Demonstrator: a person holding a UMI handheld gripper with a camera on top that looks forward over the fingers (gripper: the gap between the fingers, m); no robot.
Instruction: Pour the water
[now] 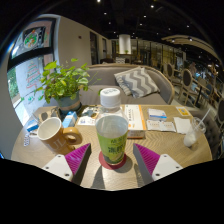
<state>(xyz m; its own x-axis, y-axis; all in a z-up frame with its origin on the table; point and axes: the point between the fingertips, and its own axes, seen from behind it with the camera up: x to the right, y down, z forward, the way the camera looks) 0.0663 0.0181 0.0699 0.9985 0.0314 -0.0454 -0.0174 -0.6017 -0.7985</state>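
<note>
Between the open hand-held gripper's (112, 160) pads stands a green cup (112, 137).

This looks like a café or restaurant seating area, dim overhead with small ceiling spotlights (150, 8) dotted across the top of the frame. A round wooden table (160, 140) fills the lower half, strewn with printed leaflets (158, 120) at centre right. Behind it, mid-frame, runs a grey sofa (110, 75) with a chevron-patterned cushion (140, 82). Framed posters (33, 38) hang on the wall at upper left, a leafy potted plant (62, 80) sits left of centre, and more chairs and tables (186, 75) stretch away at upper right.
</note>
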